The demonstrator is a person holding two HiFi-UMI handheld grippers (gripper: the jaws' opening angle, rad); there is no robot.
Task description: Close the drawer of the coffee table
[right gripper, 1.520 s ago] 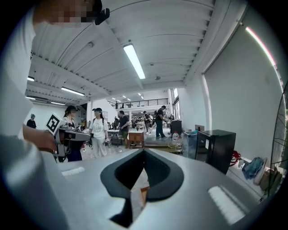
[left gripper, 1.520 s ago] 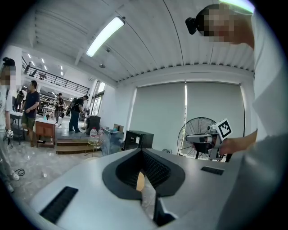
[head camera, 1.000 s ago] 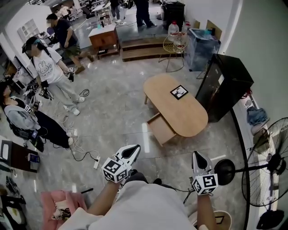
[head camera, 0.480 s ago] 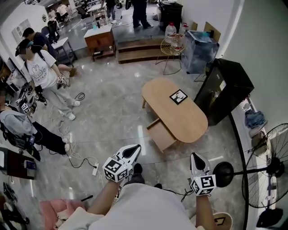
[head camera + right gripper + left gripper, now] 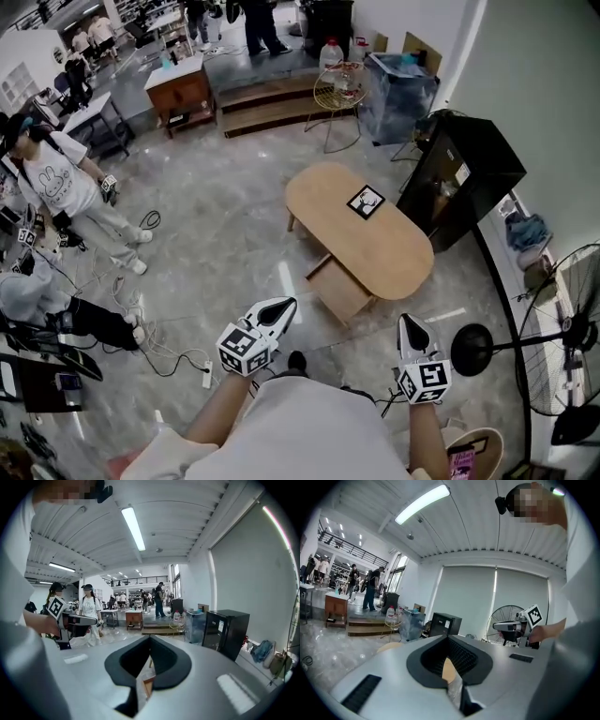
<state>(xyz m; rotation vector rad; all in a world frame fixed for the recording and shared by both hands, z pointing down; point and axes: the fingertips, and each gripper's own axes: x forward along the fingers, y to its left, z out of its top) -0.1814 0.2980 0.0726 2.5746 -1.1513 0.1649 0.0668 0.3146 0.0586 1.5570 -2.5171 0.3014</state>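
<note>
Gripping state, left gripper (image 5: pixel 280 306): nothing is gripped. The jaws are seen pressed together in the left gripper view, with only a thin slit left between the pads.
Gripping state, right gripper (image 5: pixel 410 324): nothing is gripped. The jaws are seen closed to a point in the head view and in the right gripper view.
Attitude of grippers: both are held side by side in front of the body. They are pointed forward and slightly down, each with its marker cube nearest the person.
Contact: none is noted. Bare floor (image 5: pixel 234 253) is seen between both tips and the furniture.
Drawer (image 5: pixel 339 289): it is found pulled out of the long side of the coffee table, with its inside exposed from above. Its front is turned toward the person. It is placed ahead of the two grippers and well apart from them.
Coffee table (image 5: pixel 384 248): an oval wooden top is recorded, set on the glossy grey floor. A square black-and-white card (image 5: pixel 366 202) is laid flat on the top, toward the far end.
Right of table: a black cabinet (image 5: pixel 464 173) is placed just beside the table's far edge. A standing fan (image 5: pixel 562 328) is seen nearer the person.
Beyond table: a wire side table (image 5: pixel 336 92) is noted, with a water bottle on it.
Left of scene: several people (image 5: pixel 56 183) are seen well apart from the table. Cables and a power strip (image 5: pixel 206 373) are laid on the floor near them.
</note>
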